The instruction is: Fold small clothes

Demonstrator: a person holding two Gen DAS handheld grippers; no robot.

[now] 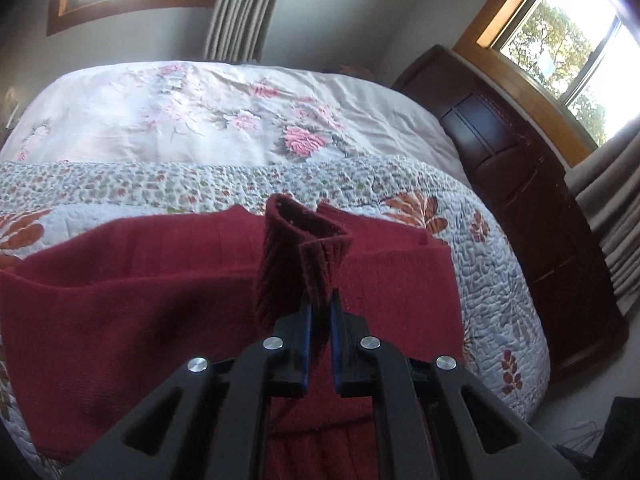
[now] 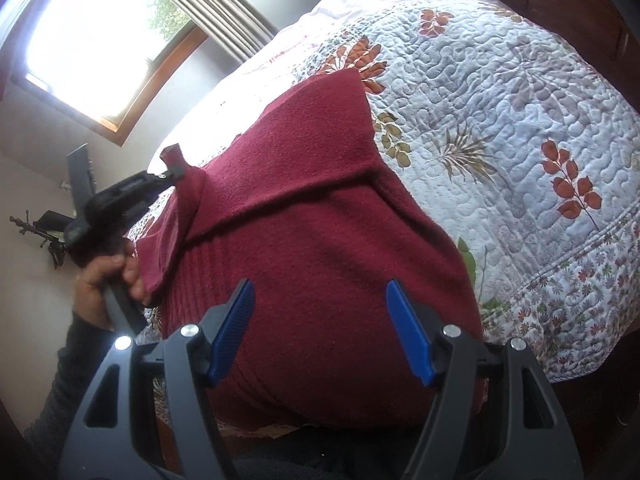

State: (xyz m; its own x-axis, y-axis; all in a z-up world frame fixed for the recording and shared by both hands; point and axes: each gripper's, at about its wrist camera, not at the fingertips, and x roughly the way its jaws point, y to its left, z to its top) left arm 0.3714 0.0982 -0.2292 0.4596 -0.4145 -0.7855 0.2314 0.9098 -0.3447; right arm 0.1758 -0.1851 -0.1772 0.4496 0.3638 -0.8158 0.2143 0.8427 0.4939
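A dark red knitted sweater (image 1: 132, 280) (image 2: 320, 220) lies spread on the quilted bed. My left gripper (image 1: 320, 304) is shut on its ribbed cuff (image 1: 304, 248), which stands up between the blue pads. In the right wrist view that same left gripper (image 2: 170, 174) holds the sleeve lifted at the sweater's left side, with a hand (image 2: 108, 280) on its handle. My right gripper (image 2: 320, 292) hovers over the sweater's near ribbed hem, fingers wide apart with nothing between them.
The bed carries a white leaf-print quilt (image 2: 500, 120) and a floral cover (image 1: 208, 120) farther back. A dark wooden headboard (image 1: 532, 200) runs along the right. Windows with grey curtains (image 1: 236, 8) stand behind. Dark items sit on the floor (image 2: 52, 240).
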